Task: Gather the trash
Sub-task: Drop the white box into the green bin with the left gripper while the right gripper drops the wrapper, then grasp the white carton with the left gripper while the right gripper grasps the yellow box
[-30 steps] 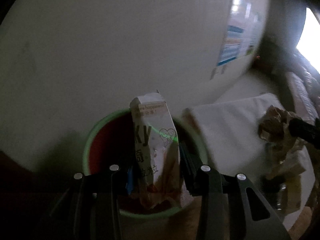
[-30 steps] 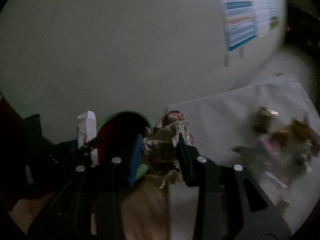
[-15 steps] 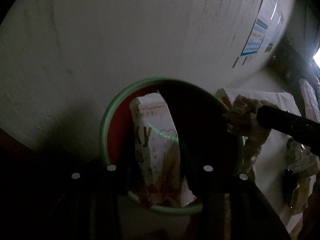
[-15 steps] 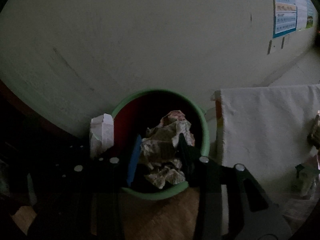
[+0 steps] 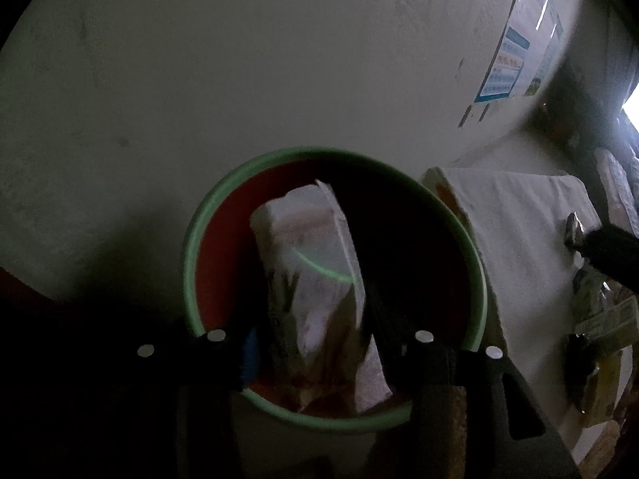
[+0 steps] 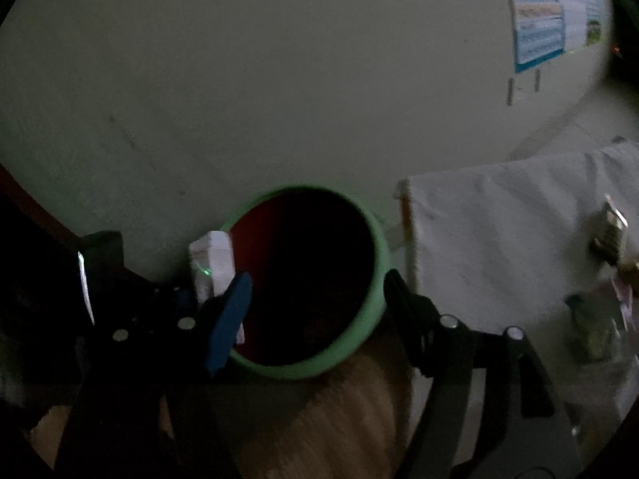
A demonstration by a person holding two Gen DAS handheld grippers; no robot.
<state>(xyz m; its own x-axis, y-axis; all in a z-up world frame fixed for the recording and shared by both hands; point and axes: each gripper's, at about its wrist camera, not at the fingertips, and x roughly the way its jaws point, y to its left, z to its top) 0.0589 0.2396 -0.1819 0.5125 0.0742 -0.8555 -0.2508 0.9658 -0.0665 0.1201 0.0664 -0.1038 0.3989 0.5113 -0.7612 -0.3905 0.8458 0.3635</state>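
Over the green-rimmed bin [image 5: 187,263], the left gripper [image 5: 315,339], jaws just opening, shows a carton [image 5: 311,271] between them, grip unclear; the right gripper [image 6: 315,303] has just opened wide, empty, with the carton [image 6: 211,263] left of the bin [image 6: 379,263].

L gripper [image 5: 315,343] points down over bin [image 5: 191,247], green rim, red inside. Carton [image 5: 315,271] betw. the fingers, upright-ish, top leaning away, blurred; jaws have just been opening, and can't tell if pads still press on it. Lower end of carton inside the bin's rim. Cloth [image 5: 519,223] just R of bin, white, w/ wrappers [image 5: 603,331] on its far R. R gripper tip [image 5: 607,247] over the cloth. Poster [image 5: 515,68] on wall behind.
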